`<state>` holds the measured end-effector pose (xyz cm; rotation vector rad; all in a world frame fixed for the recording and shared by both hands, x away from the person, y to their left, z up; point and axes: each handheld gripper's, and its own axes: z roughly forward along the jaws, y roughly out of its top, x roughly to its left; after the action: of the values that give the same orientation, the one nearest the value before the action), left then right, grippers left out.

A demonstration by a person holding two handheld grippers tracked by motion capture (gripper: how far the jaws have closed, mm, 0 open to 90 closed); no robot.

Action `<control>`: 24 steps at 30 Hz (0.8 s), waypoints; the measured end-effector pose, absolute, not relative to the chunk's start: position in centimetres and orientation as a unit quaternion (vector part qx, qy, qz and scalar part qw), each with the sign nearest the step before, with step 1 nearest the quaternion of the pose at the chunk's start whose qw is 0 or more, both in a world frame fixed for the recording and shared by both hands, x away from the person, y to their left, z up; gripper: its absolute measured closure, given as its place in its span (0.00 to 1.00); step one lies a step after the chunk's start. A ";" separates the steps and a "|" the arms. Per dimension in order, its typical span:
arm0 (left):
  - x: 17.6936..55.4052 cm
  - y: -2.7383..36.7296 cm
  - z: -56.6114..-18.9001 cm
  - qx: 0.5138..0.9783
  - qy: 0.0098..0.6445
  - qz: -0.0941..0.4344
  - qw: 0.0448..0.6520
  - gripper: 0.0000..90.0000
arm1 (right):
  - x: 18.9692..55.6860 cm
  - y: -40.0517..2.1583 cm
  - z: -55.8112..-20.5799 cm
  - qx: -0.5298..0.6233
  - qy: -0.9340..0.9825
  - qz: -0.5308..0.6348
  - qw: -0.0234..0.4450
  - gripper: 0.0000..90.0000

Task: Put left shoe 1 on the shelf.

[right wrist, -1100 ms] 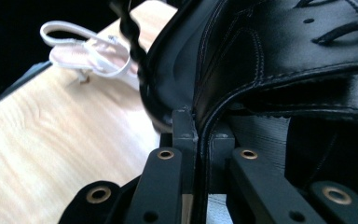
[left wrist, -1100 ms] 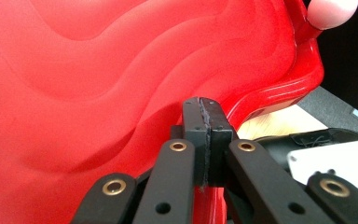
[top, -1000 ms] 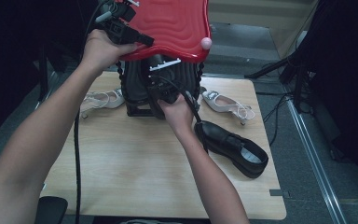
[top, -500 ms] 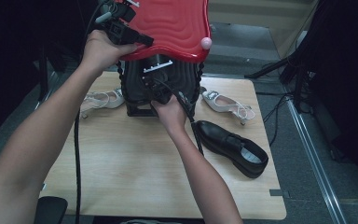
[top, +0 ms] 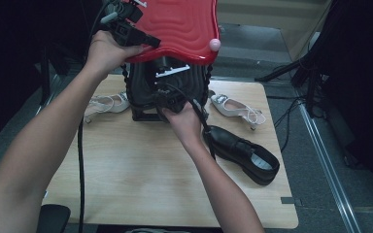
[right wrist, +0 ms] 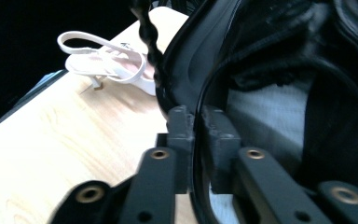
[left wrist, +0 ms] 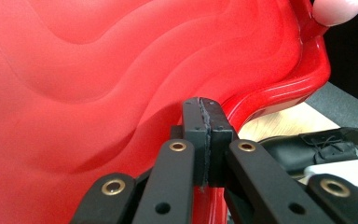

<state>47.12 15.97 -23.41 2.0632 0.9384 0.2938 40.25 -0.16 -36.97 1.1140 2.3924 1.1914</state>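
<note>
High view shows a wooden table (top: 126, 179) with a black bag (top: 167, 90) standing upright near its far edge, and a red lid (top: 179, 24) with a wavy surface lifted above the bag. A pale knob (top: 215, 44) sits at the lid's near right corner. A black shoe (top: 240, 153) lies on the table to the right of the bag, just beside the person's right wrist. One white sandal (top: 106, 103) lies left of the bag and another white sandal (top: 237, 110) lies to its right, farther back than the black shoe.

The left gripper (left wrist: 206, 135) is clenched on the rim of the red lid, holding it up at the lid's left edge. The right gripper (right wrist: 195, 140) has just closed further and now pinches the thin black edge of the bag's opening between its pads, low at the front of the bag.
</note>
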 end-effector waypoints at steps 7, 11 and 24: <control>47.1 15.6 -23.4 0.820 0.372 0.123 0.417 1.00 | 38.0 -2.1 -36.7 0.361 0.822 0.431 0.092 1.00; 47.1 15.6 -23.4 0.820 0.373 0.123 0.417 1.00 | 36.6 -2.8 -37.6 0.339 0.831 0.431 0.092 1.00; 47.1 15.8 -23.8 0.809 0.379 0.117 0.434 1.00 | 36.6 -5.4 -42.4 0.369 0.828 0.414 0.085 1.00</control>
<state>47.10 15.75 -23.75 2.0153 0.9450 0.2906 36.61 -5.44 -42.36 1.0995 2.4680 1.2350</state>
